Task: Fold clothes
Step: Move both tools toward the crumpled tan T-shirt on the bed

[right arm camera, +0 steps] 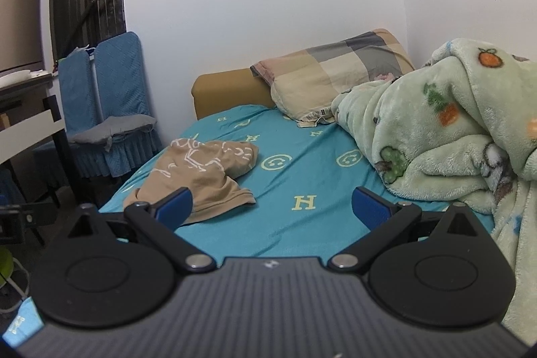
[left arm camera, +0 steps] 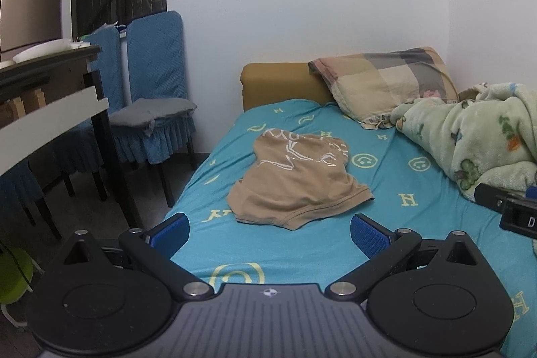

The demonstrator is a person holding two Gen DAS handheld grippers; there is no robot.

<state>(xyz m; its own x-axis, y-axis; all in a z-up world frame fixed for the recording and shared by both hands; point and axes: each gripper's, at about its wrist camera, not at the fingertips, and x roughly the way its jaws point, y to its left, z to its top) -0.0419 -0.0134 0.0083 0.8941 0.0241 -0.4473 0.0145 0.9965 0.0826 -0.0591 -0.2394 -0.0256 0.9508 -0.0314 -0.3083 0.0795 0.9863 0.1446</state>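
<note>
Lying crumpled in the centre of the left wrist view, the tan T-shirt (left arm camera: 295, 180) rests on the turquoise bedsheet (left arm camera: 386, 223), its white print facing up and its hem bunched toward the lower edge of the heap. In the right wrist view it sits left of centre, partly behind one blue pad. Both the left gripper (left arm camera: 270, 235) and the right gripper (right arm camera: 272, 212) hover short of the cloth with jaws spread wide and nothing between them.

The folding looks not yet begun, and the risks come from the shirt's tangle. A pinch on the bunched hem could catch two layers at once, so the shirt would lift as a lump instead of spreading. A pad driven too low might snag the sheet along with the fabric. The green fleece blanket (right arm camera: 453, 130), heaped at the right of the frame, crowds that side and could foul a wide spread.
</note>
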